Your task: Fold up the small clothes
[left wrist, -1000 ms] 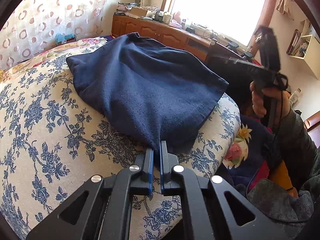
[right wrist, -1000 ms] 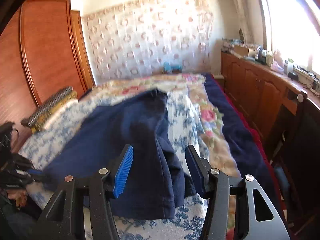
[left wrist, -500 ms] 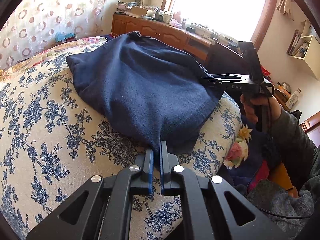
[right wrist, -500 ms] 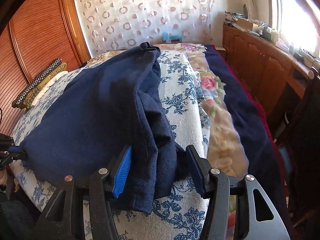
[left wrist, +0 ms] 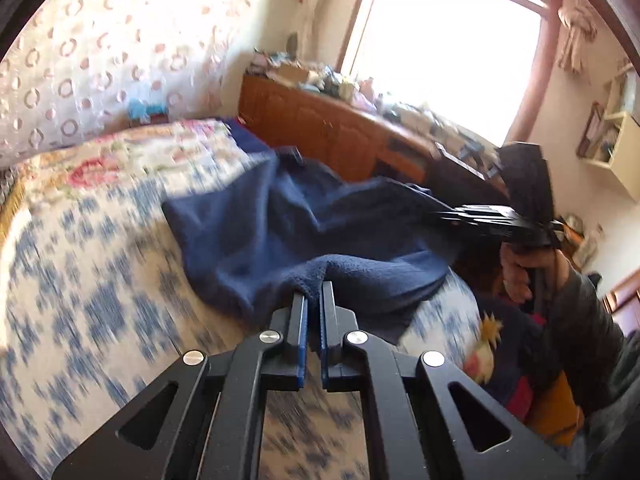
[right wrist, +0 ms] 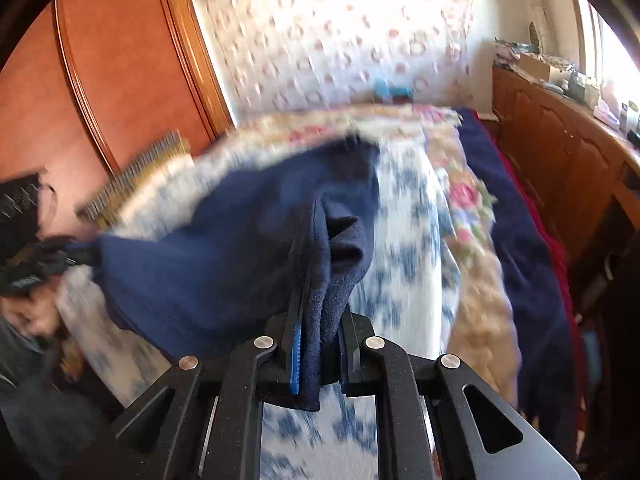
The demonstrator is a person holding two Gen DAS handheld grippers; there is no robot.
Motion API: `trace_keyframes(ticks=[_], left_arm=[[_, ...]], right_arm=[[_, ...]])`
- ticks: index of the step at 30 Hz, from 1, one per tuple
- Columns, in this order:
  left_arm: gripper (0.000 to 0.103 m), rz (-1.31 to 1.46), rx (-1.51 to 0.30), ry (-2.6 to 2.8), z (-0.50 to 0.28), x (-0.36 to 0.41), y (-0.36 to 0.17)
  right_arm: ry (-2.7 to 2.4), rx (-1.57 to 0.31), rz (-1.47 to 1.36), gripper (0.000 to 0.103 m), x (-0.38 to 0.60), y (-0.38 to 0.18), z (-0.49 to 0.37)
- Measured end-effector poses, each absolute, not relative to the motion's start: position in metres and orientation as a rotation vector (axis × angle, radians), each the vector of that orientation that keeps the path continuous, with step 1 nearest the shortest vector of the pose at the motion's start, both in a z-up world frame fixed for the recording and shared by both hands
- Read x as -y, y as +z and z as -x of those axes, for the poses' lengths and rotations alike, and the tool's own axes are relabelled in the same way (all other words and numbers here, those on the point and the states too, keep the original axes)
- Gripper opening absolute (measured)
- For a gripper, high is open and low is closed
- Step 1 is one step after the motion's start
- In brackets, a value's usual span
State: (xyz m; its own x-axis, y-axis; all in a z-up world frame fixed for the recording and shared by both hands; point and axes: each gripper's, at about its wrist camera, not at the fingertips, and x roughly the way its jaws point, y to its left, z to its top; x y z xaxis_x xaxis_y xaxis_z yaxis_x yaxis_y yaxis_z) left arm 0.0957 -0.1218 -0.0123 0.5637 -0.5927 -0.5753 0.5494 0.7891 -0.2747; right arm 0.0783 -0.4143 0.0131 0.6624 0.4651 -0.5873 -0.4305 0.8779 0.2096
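Observation:
A dark blue fleece garment (left wrist: 304,224) lies partly lifted over the blue-flowered bed cover (left wrist: 80,288). My left gripper (left wrist: 313,294) is shut on one near corner of it. My right gripper (right wrist: 320,320) is shut on the other corner, with folds of the garment (right wrist: 224,256) bunched between its fingers. In the left wrist view the right gripper (left wrist: 440,214) holds the cloth's right edge above the bed. In the right wrist view the left gripper (right wrist: 80,254) grips the far left corner. The near edge hangs raised between both grippers.
A wooden cabinet (left wrist: 332,128) with clutter runs under the bright window (left wrist: 452,40). A wooden wardrobe (right wrist: 100,72) stands left of the bed. A floral quilt (right wrist: 472,216) and a dark blanket (right wrist: 528,264) lie on the bed's right side.
My right gripper has closed on the garment's corner. Both grippers have lifted the near edge off the bed, and both views are blurred by motion.

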Motion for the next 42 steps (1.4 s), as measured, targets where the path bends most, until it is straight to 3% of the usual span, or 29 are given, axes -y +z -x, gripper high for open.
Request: trace_keyframes(ticks=[7,14,19,23,26,28,30,31,33,42], left_arm=[[0.006,0.122,-0.673,-0.557,-0.177,0.101,0.006],[0.006,0.135,-0.725,-0.469,-0.245,0.091,-0.016],[0.006,0.151,-0.784,-0.434,-0.285,0.089,-0.041],[0.006,0.15,-0.824,-0.417,-0.302,0.091,-0.054],[0.006,0.131,-0.829,-0.426,-0.304,0.093,-0.057],[0.012,0.114,-0.82,-0.431,-0.301,0.092,-0.053],[0.046,0.092,-0.787,-0.416,-0.296,0.09,-0.047],[0.051,0.077,-0.752,-0.418,-0.291,0.088,-0.041],[0.073,0.071,-0.732,-0.428,-0.287,0.085,-0.036],[0.075,0.075,-0.782,-0.45,-0.281,0.083,-0.046]], right_arm=[[0.531,-0.635,-0.182,0.013,0.414,0.05,-0.141],[0.477,-0.657,-0.24,0.014,0.397,0.047,-0.219],[0.382,-0.628,-0.255,0.034,0.38,0.047,-0.255],[0.382,-0.586,-0.164,0.035,0.364,0.048,-0.24],[0.376,-0.575,-0.055,0.045,0.356,0.042,-0.223],[0.392,-0.604,0.009,0.046,0.349,0.031,-0.223],[0.403,-0.654,0.058,0.046,0.338,0.019,-0.224],[0.407,-0.674,0.078,0.046,0.332,0.012,-0.226],[0.418,-0.7,0.102,0.046,0.318,0.001,-0.232],[0.271,-0.723,0.074,0.046,0.296,-0.01,-0.27]])
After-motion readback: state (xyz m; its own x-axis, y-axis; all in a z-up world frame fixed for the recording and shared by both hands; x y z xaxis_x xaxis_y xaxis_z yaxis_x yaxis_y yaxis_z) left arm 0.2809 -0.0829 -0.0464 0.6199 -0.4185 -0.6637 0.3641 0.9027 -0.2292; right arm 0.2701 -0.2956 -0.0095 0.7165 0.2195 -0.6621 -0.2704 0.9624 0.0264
